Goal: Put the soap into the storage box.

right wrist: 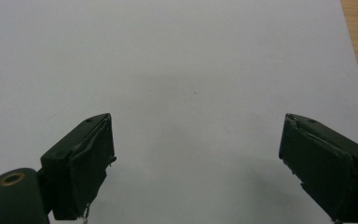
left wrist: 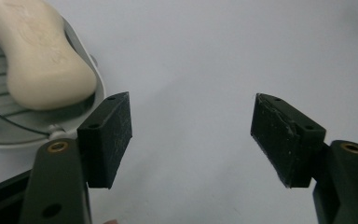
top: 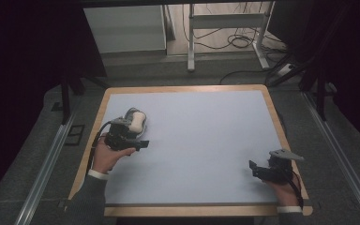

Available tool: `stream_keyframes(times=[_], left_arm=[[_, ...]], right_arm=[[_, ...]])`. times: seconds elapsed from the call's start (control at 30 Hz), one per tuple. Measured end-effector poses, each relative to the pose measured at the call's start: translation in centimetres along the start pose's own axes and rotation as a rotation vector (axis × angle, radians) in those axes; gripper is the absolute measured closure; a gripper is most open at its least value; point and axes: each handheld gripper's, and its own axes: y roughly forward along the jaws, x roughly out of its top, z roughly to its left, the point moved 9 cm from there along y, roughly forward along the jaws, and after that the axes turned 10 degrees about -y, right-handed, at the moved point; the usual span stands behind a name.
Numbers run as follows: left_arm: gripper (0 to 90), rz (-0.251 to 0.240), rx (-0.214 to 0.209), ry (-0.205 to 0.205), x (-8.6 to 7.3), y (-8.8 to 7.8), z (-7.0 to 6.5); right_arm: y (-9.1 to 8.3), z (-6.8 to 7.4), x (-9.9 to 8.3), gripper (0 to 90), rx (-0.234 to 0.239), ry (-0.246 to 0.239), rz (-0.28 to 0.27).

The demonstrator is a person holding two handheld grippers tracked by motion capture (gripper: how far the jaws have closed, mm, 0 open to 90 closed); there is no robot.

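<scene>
Soap (left wrist: 42,56) lies in a grey dish (left wrist: 9,133) near worktop's left edge; left gripper (left wrist: 191,135) just beside dish, jaws apart and empty, probably lined up to reach it; right gripper (right wrist: 196,163) gapes empty near right front corner, parked clear

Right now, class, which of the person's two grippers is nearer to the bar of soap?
Left. The left gripper is right beside the soap in its dish, jaws open. The right gripper sits across the table near the right edge, well away.
</scene>
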Motion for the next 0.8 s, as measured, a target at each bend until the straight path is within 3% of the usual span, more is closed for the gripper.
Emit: stream_keyframes(times=[0.5,0.8], left_arm=[[25.9,0.011,-0.026,0.014,-4.8,1.6,-1.0],[25.6,-0.003,-0.026,0.004,-5.2,1.6,-0.9]], right_arm=[[0.0,0.0,-0.1,9.7,-0.001,-0.009,0.006],[0.1,0.1,-0.1,9.7,-0.003,-0.012,0.005]])
